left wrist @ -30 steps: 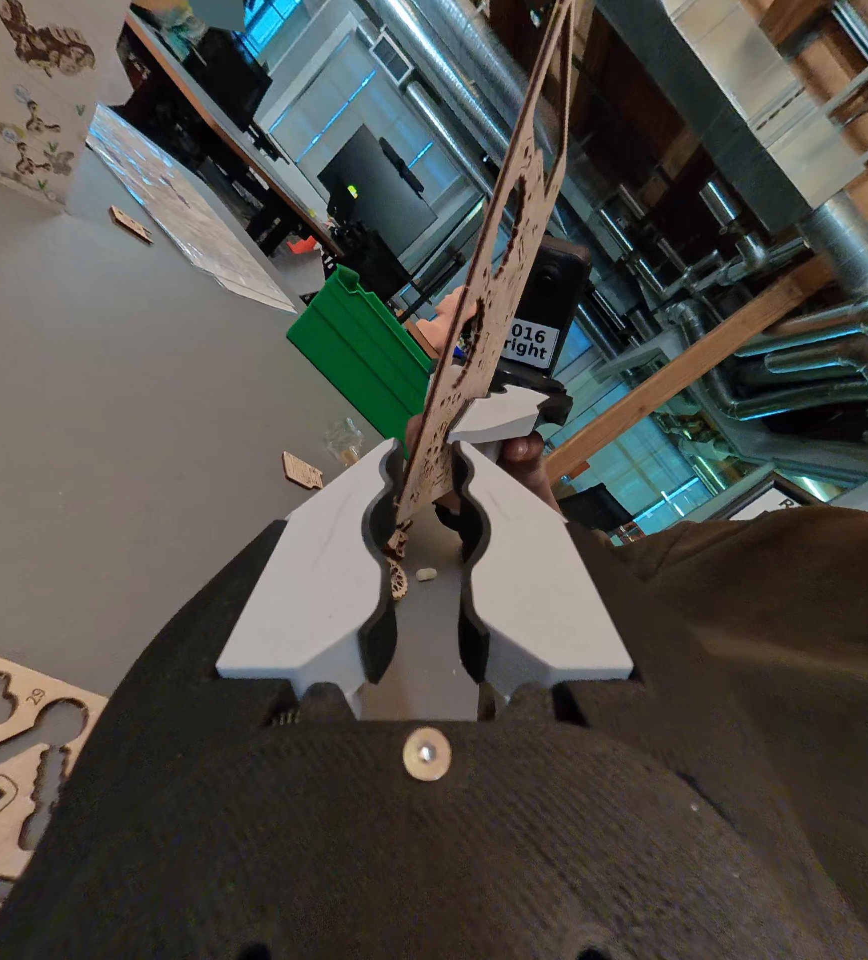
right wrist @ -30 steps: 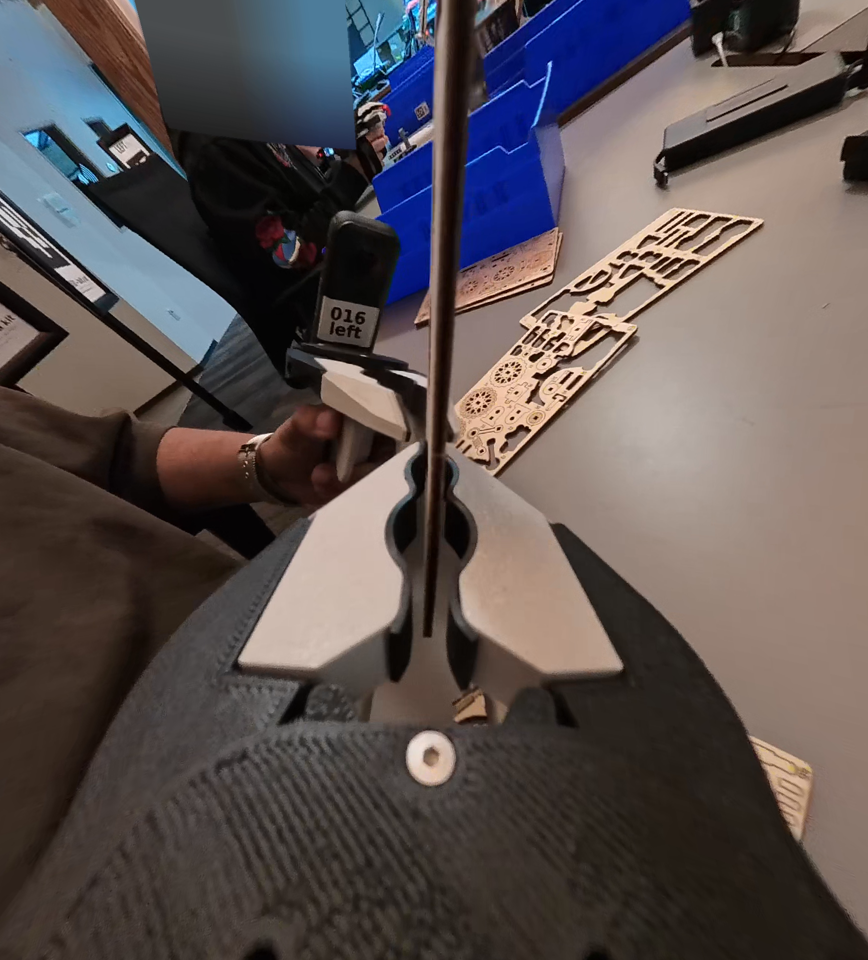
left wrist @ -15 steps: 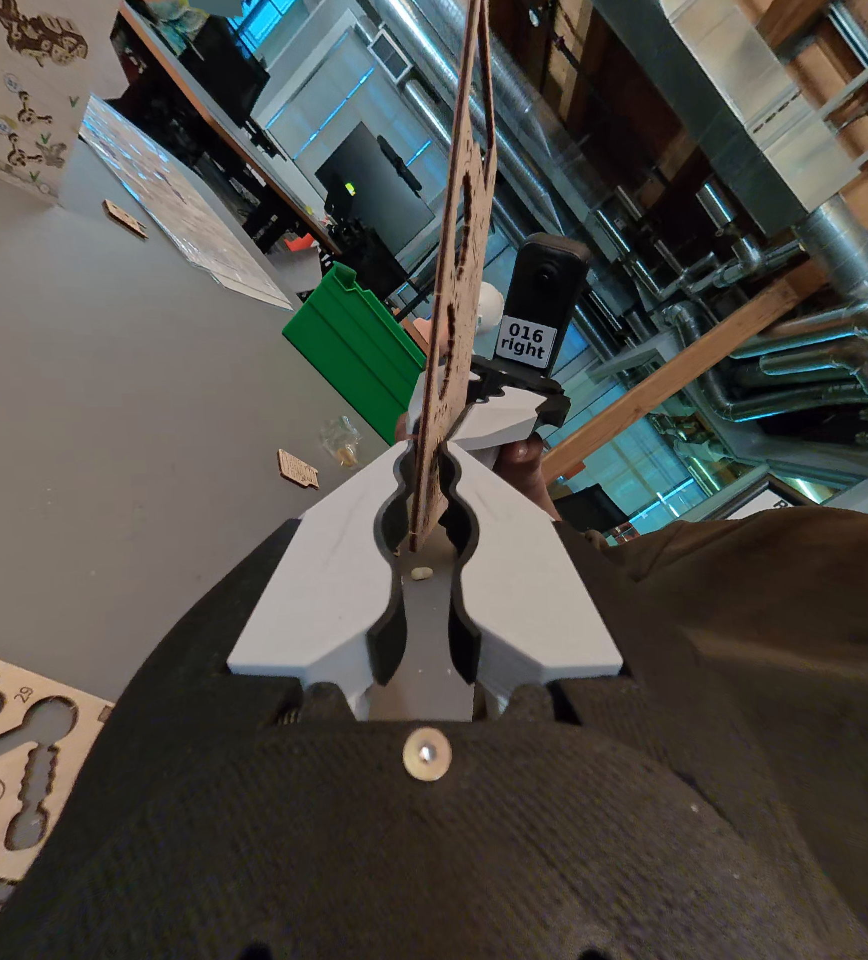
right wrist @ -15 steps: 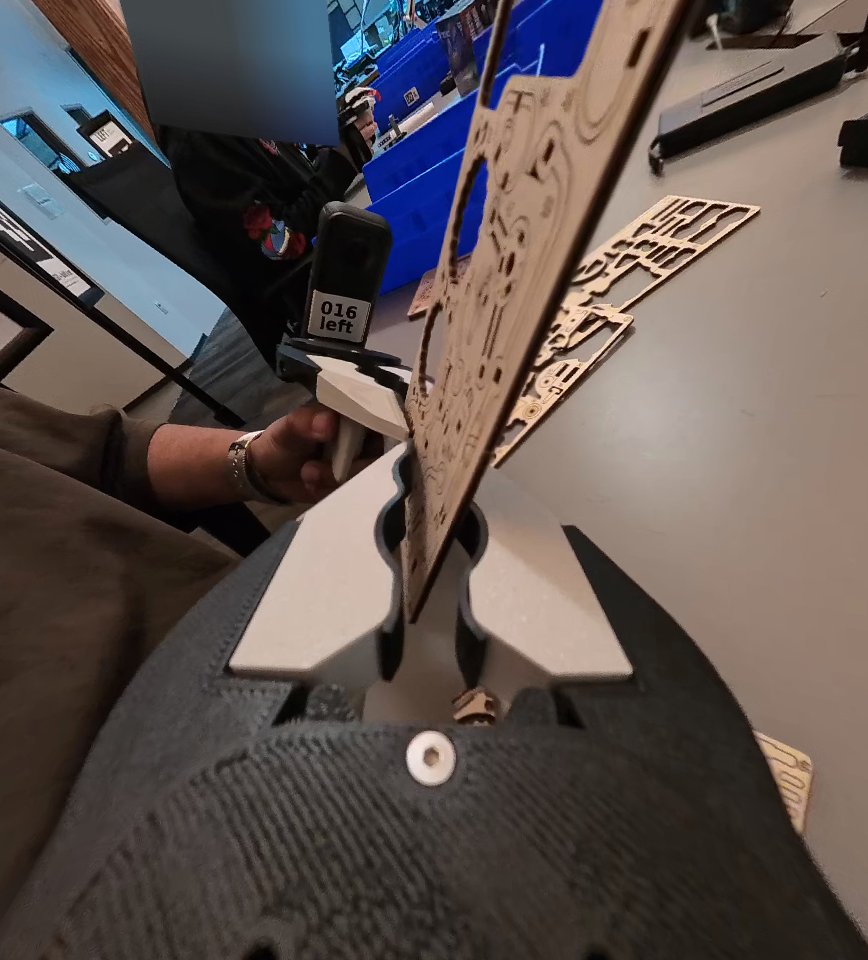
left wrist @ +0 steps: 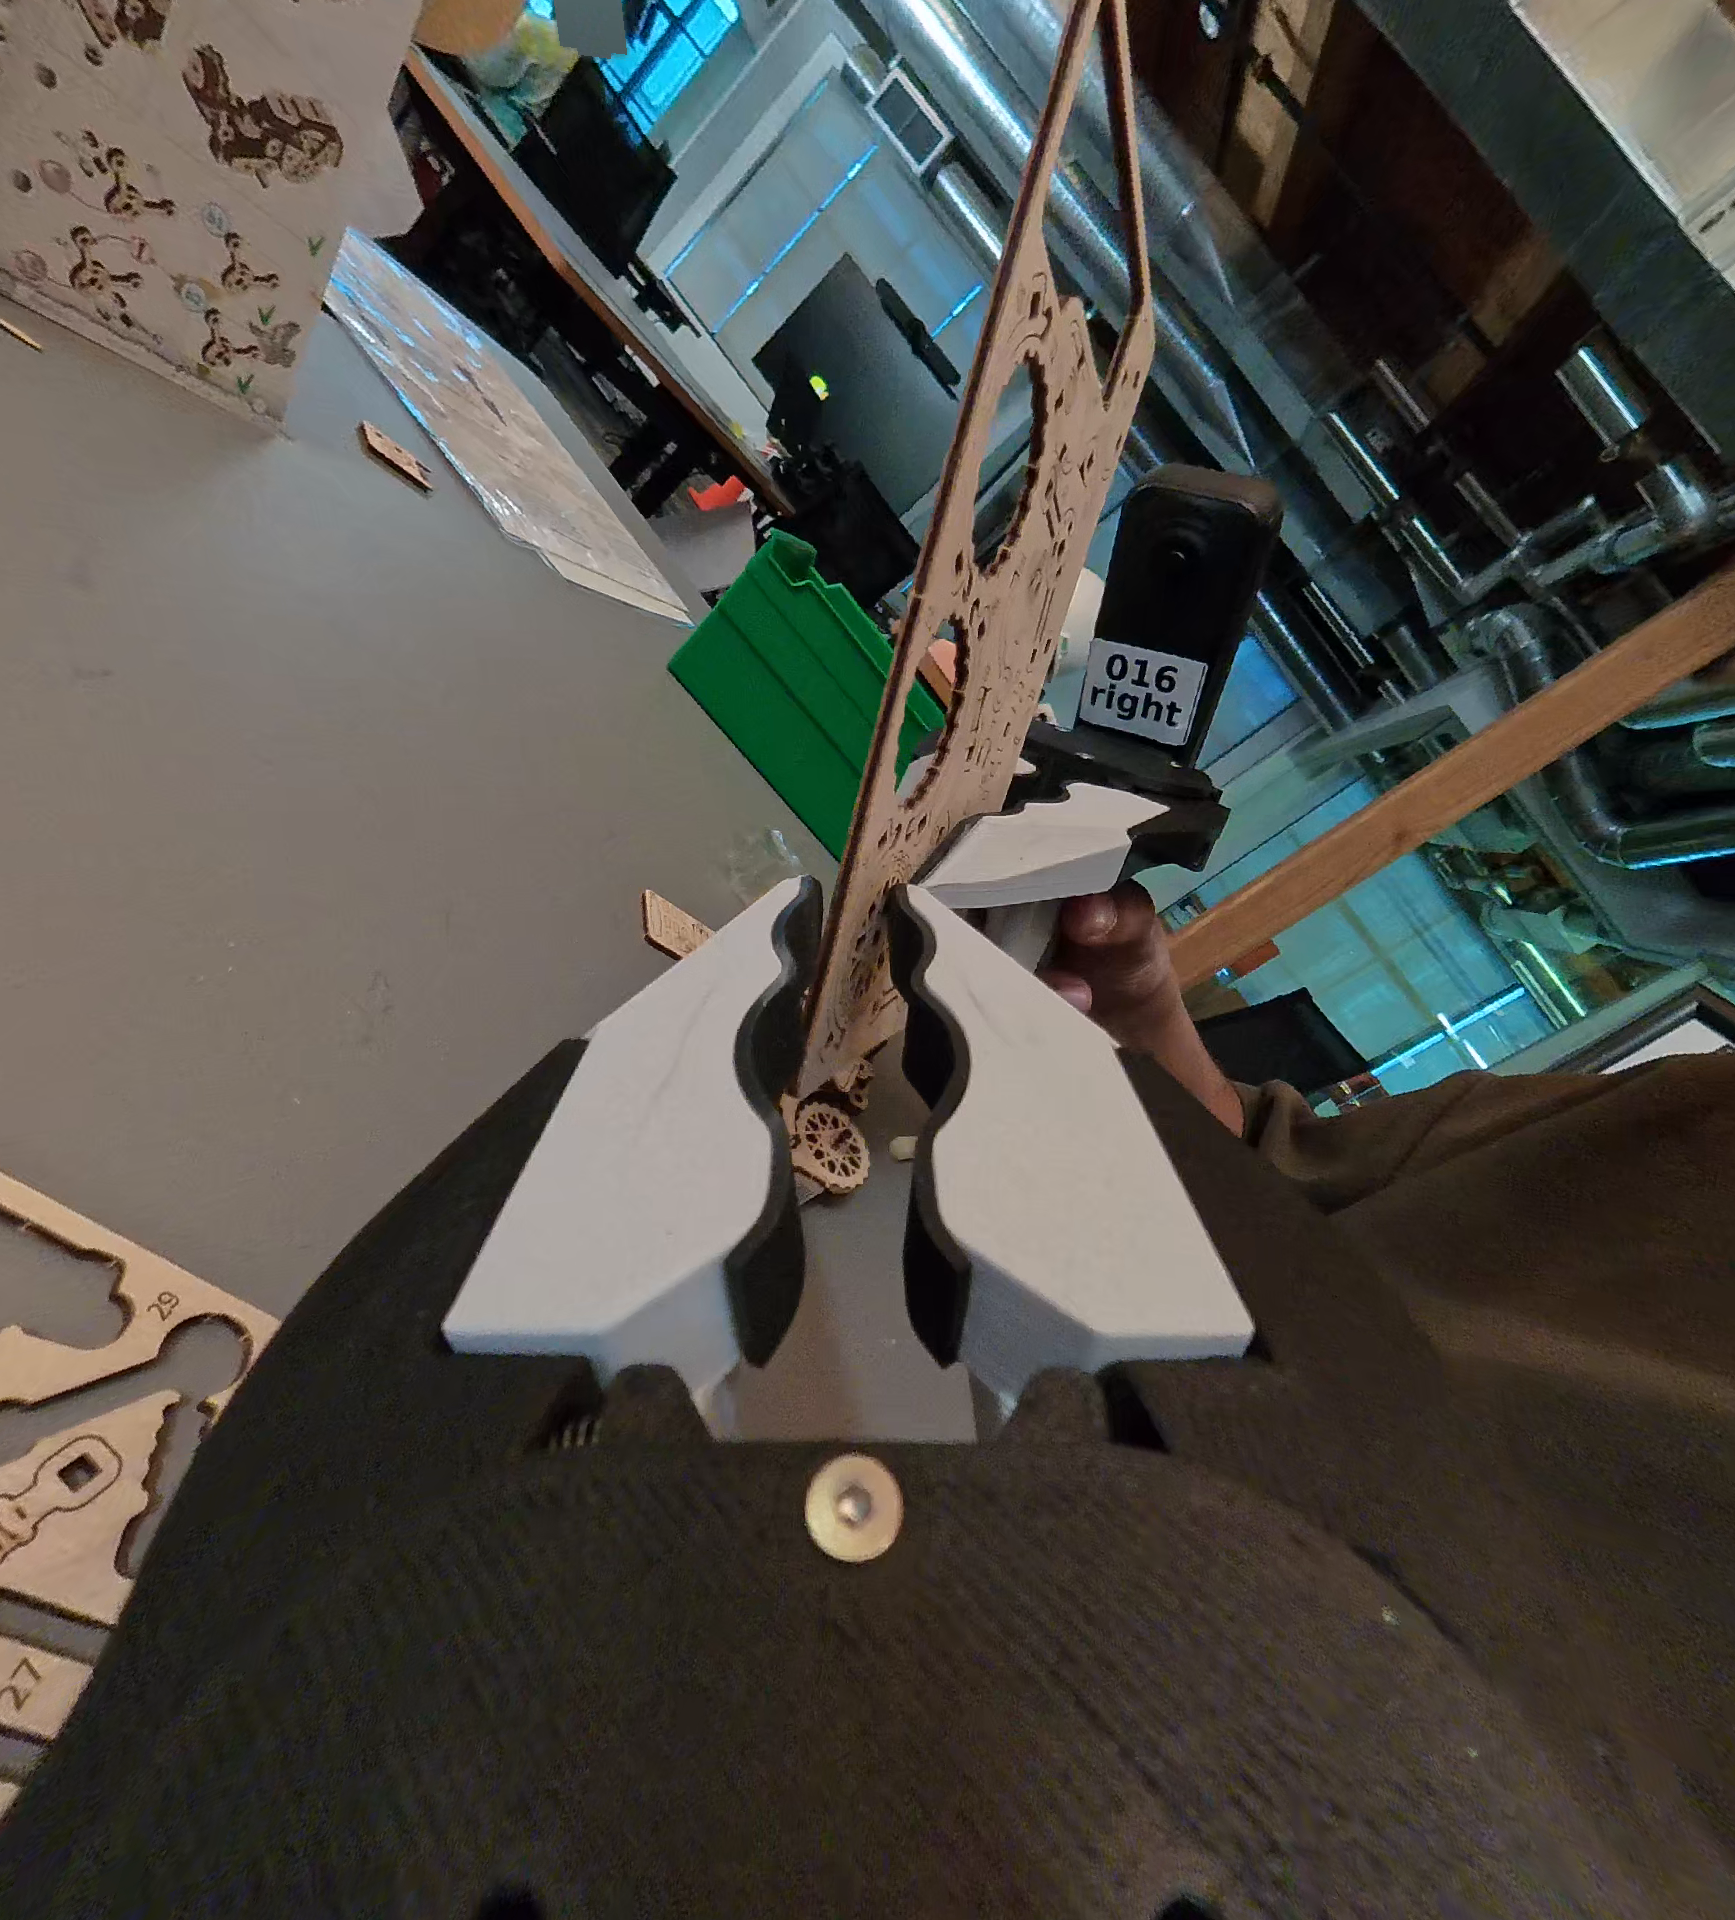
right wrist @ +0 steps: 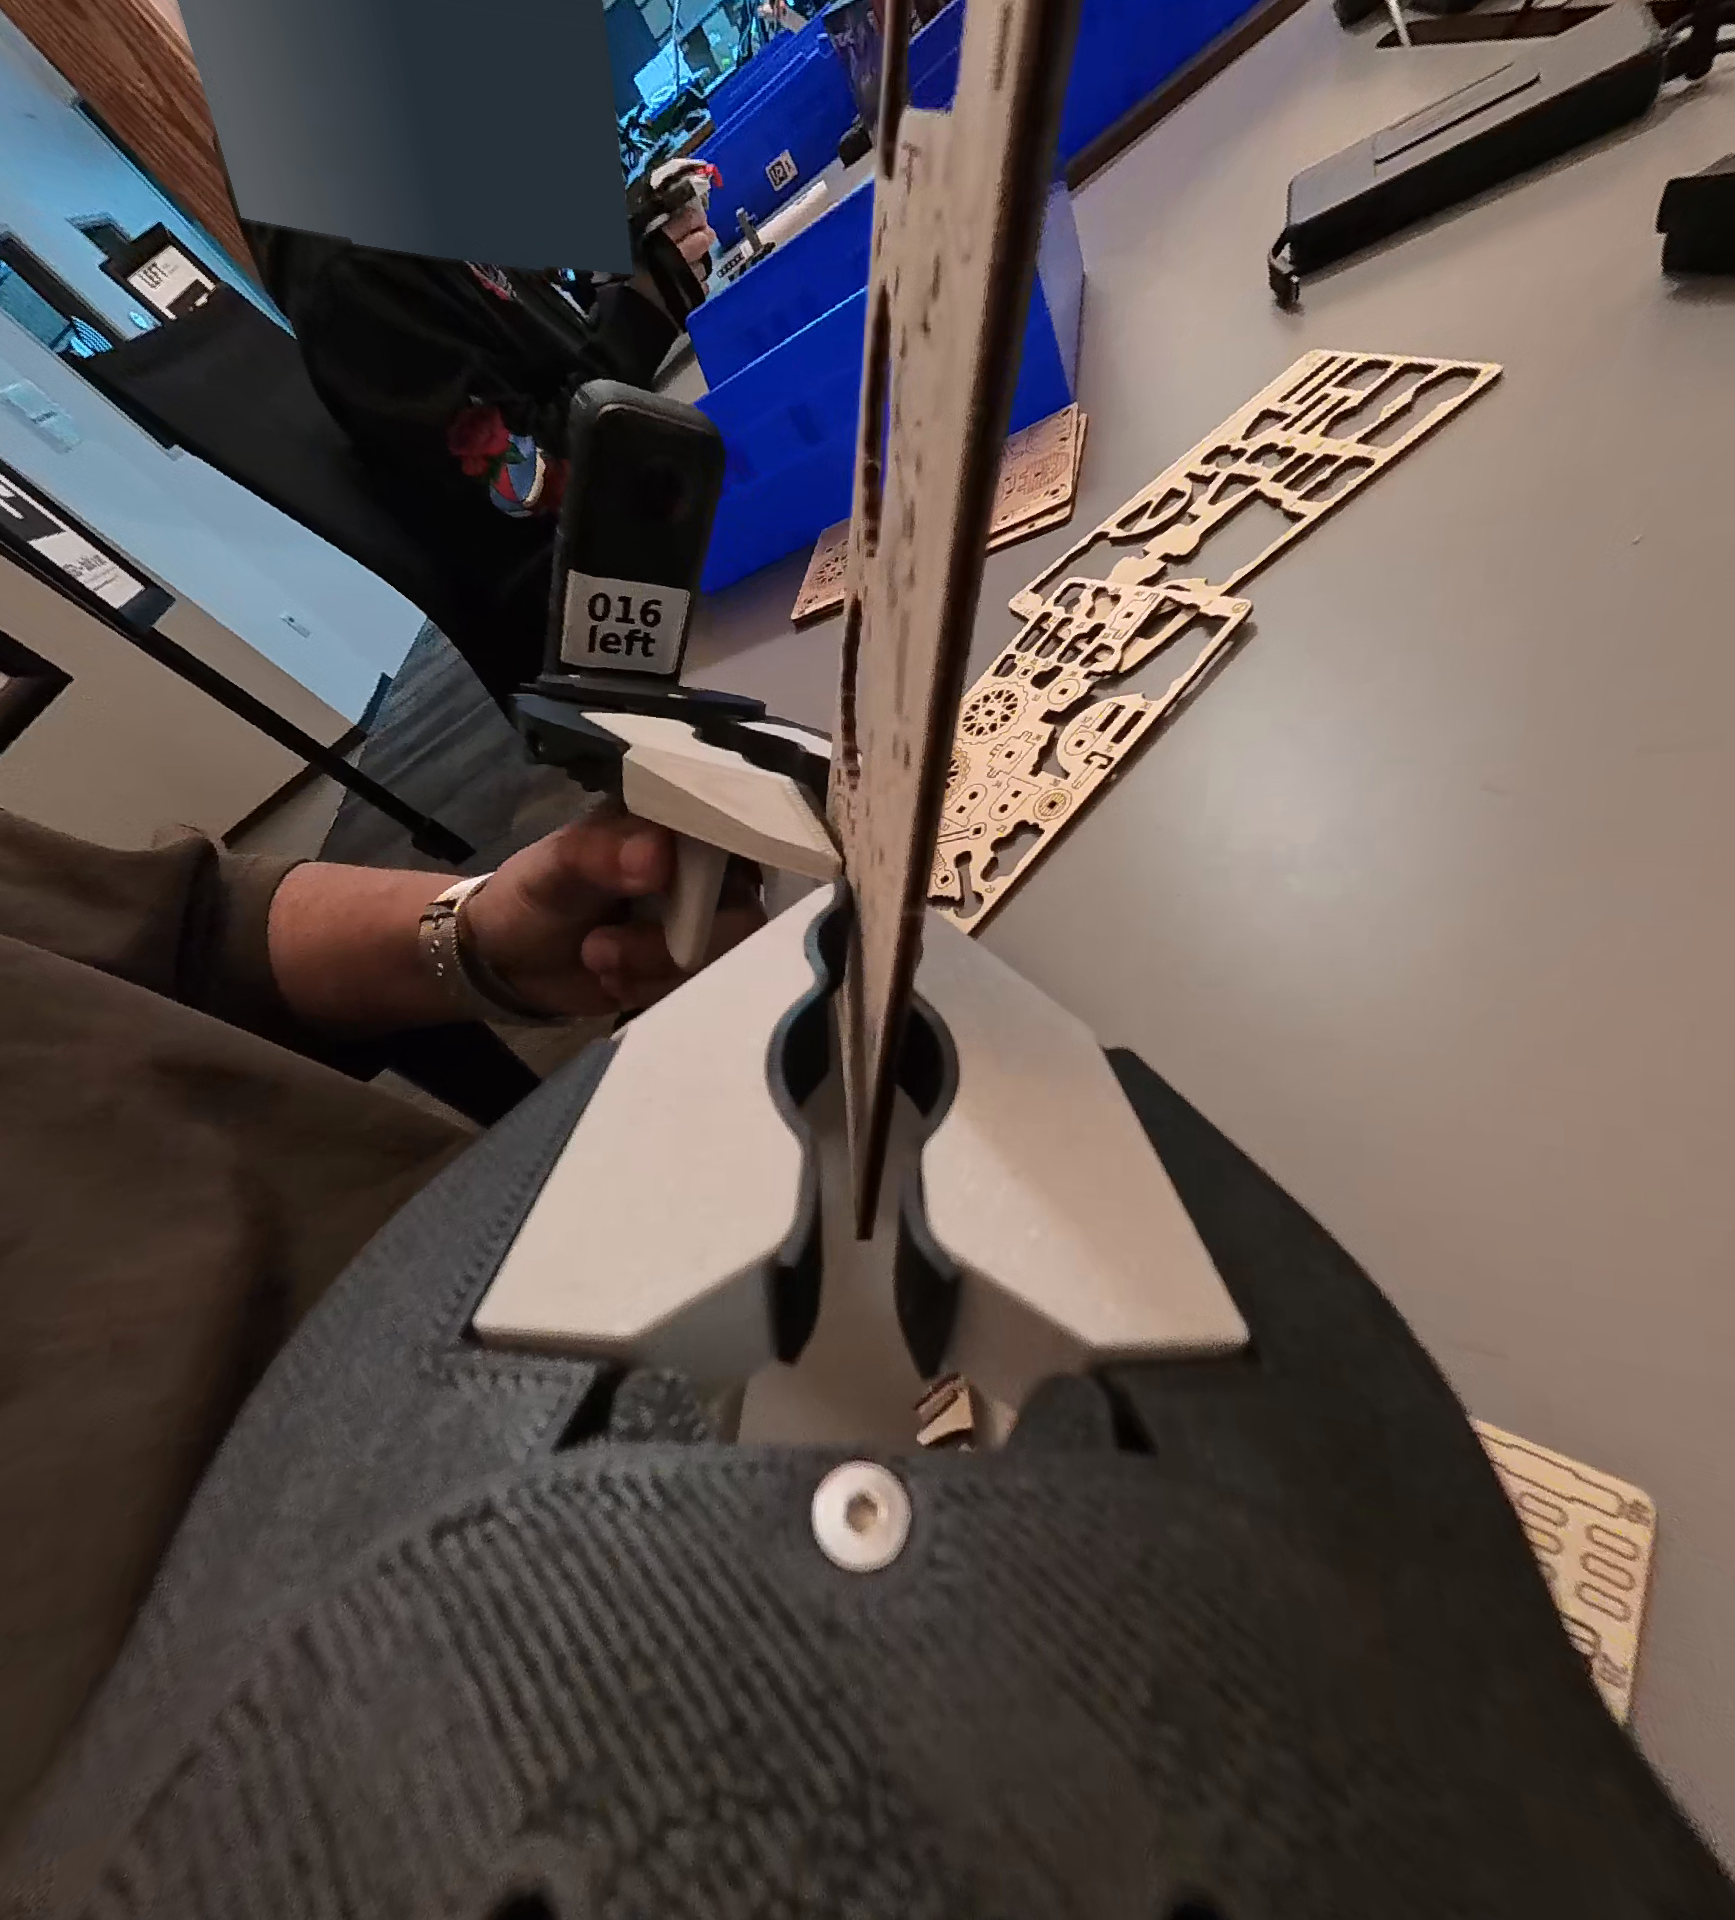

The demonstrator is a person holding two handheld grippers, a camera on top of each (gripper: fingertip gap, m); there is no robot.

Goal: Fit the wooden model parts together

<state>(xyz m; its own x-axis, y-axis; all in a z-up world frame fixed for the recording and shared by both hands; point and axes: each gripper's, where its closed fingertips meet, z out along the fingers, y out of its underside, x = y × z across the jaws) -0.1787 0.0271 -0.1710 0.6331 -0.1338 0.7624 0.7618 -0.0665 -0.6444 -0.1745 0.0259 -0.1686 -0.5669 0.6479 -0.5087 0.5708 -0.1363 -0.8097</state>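
Your left hand-held gripper (left wrist: 847, 909) and your right hand-held gripper (right wrist: 878, 940) are both clamped on the same wooden sheet (left wrist: 1019, 540), fingers nearly together. The sheet stands upright above the grey tabletop (right wrist: 1465, 831), its long axis pointing up.

sheet (left wrist: 1008, 582) tan (laser-cut pattern) | bin (left wrist: 790, 675) green | table (left wrist: 219, 779) grey
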